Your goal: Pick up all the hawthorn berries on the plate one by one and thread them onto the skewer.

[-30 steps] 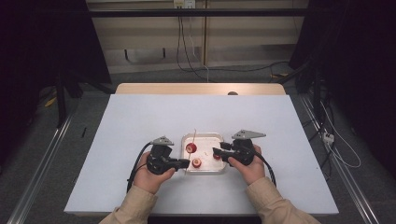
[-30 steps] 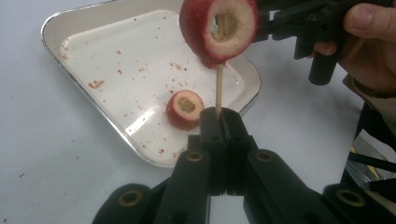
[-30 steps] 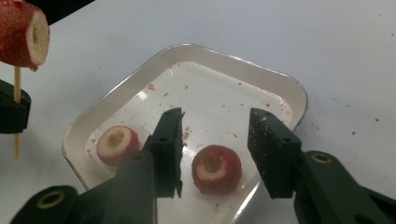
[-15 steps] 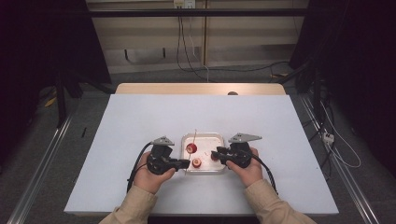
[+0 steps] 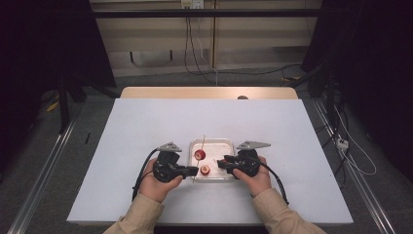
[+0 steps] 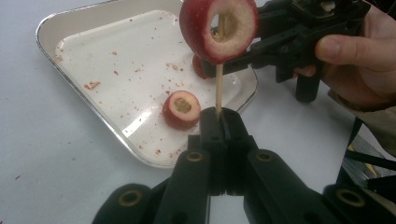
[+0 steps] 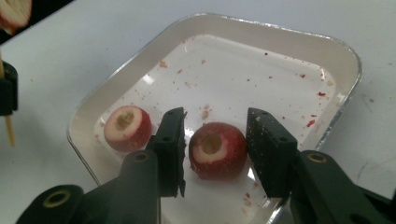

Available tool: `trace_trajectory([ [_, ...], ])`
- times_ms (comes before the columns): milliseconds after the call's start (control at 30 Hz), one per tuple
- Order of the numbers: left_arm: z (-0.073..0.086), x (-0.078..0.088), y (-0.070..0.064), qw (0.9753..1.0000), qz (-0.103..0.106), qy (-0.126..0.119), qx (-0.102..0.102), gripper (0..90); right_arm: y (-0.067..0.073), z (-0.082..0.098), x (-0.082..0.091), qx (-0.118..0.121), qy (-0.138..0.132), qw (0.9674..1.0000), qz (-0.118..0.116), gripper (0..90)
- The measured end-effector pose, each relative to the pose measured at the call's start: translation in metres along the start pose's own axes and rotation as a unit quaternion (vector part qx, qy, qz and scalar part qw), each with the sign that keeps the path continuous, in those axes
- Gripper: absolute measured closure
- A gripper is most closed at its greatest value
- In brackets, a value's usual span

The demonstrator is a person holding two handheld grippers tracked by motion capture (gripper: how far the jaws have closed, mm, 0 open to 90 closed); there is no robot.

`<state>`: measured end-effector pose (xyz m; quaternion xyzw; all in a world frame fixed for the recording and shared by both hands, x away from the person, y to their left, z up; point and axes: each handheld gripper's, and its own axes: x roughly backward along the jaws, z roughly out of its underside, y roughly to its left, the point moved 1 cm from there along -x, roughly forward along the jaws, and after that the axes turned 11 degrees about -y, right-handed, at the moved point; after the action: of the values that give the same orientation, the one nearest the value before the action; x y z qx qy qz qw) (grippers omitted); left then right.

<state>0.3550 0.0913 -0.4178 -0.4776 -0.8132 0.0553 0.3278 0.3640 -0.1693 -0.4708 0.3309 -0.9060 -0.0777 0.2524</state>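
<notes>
Left tongs [image 6: 219, 116] are squeezed shut on a thin wooden stick [image 6: 218, 88]. The stick stands up from the tips, and a red fruit ring [image 6: 219, 29] with a pale inside and a hole in the middle sits on it, up above the tray [image 6: 84, 28]. From the high view, the left tongs [image 5: 187, 171] are at the near left edge of the tray, held in the person's left hand [image 5: 157, 183].

Right tongs [image 7: 215, 140] are apart, and they have just been opening a bit wider. A red fruit piece [image 7: 218, 150] with a hollow top lies on the tray floor between the two black tips. A small gap shows on each side of it, so the tips do not press on it. From the high view, the right tongs [image 5: 223, 164] come in from the right side of the tray, held in the right hand [image 5: 253, 178].

One more fruit piece [image 7: 127, 128] lies on the tray just to the left of that one, a little apart from it. Small red and brown crumbs are all over the tray floor.

The tray is shiny and silver with round corners. It sits on the white table [image 5: 146, 126], near the person and about in the middle from left to right.
</notes>
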Motion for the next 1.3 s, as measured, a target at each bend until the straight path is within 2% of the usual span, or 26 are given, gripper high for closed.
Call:
trace_trajectory([
  [233, 0.0, -0.0002, -0.0003, 1.0, 0.0, -0.001, 0.0, 89.9, -0.005, -0.0071, 0.0077, -0.009, -0.02, 0.9997, 0.004, 57.9],
  [433, 0.0, -0.0007, -0.0001, 1.0, 0.0, 0.003, -0.002, 89.9, -0.0047, -0.0055, 0.006, -0.004, -0.013, 0.9999, 0.003, 59.9],
  [633, 0.0002, -0.0008, -0.0003, 1.0, 0.0, 0.002, 0.0, 89.8, -0.0015, 0.0001, 0.0006, -0.001, 0.008, 1.0, 0.002, 61.0],
  [767, 0.0002, -0.0007, -0.0005, 1.0, 0.0, 0.002, -0.001, 89.9, -0.002, 0.0003, 0.0004, -0.017, 0.004, 0.9998, -0.009, 57.9],
  [900, 0.0005, -0.0012, -0.0005, 1.0, -0.001, 0.001, -0.001, 89.8, -0.0046, -0.0056, 0.0073, -0.02, -0.018, 0.9996, -0.002, 59.5],
  [1033, 0.0006, -0.0019, -0.0008, 1.0, -0.002, 0.0, -0.002, 89.9, -0.0055, -0.0051, 0.0098, -0.003, -0.005, 1.0, 0.003, 63.3],
  [1300, 0.0007, -0.0019, -0.0005, 1.0, 0.0, 0.003, -0.002, 89.9, 0.0003, -0.0006, 0.0037, -0.01, 0.001, 0.9998, -0.015, 62.6],
])
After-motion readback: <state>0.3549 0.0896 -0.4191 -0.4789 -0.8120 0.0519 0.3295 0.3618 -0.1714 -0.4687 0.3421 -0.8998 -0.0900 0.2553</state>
